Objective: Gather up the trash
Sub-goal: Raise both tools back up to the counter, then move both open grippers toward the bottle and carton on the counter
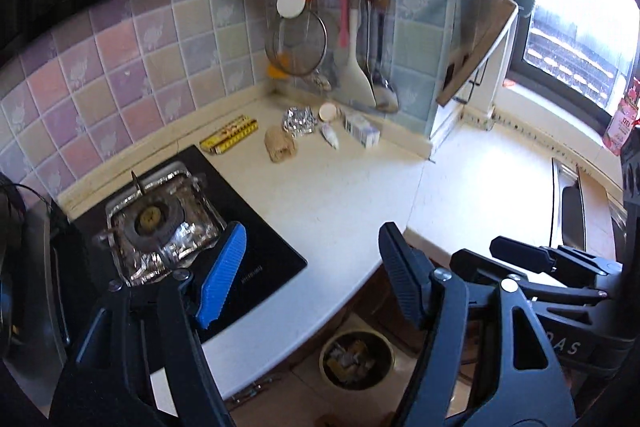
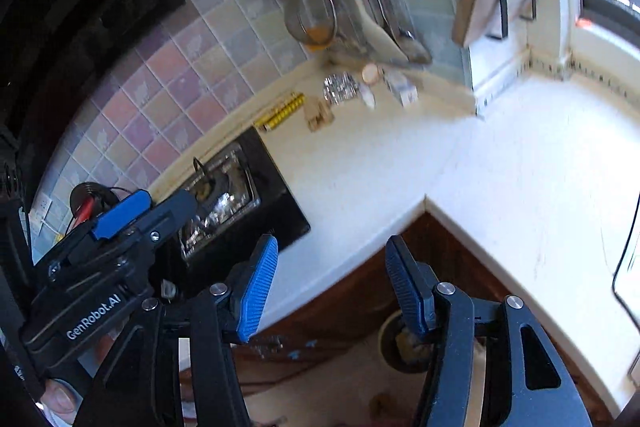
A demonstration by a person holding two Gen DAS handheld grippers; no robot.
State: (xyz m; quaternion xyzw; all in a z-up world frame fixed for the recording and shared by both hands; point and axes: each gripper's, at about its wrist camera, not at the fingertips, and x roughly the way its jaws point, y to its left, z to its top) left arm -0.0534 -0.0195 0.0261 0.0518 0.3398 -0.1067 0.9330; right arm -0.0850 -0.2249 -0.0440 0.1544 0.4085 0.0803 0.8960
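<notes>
Left wrist view is showing both empty grippers, left gripper [image 1: 308, 275] and right gripper [image 1: 476, 251], gaping; trash, including foil ball [image 1: 298, 121], is lying upper centre on the tabletop [image 1: 340, 187], risking knocking neighbours.

Both tools [image 1: 308, 271] [image 2: 332, 287] open, empty

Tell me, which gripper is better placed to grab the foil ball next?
Probably left: the left gripper is open and empty, with the foil ball almost straight ahead. The right gripper, also open, sees it further off-centre.
</notes>
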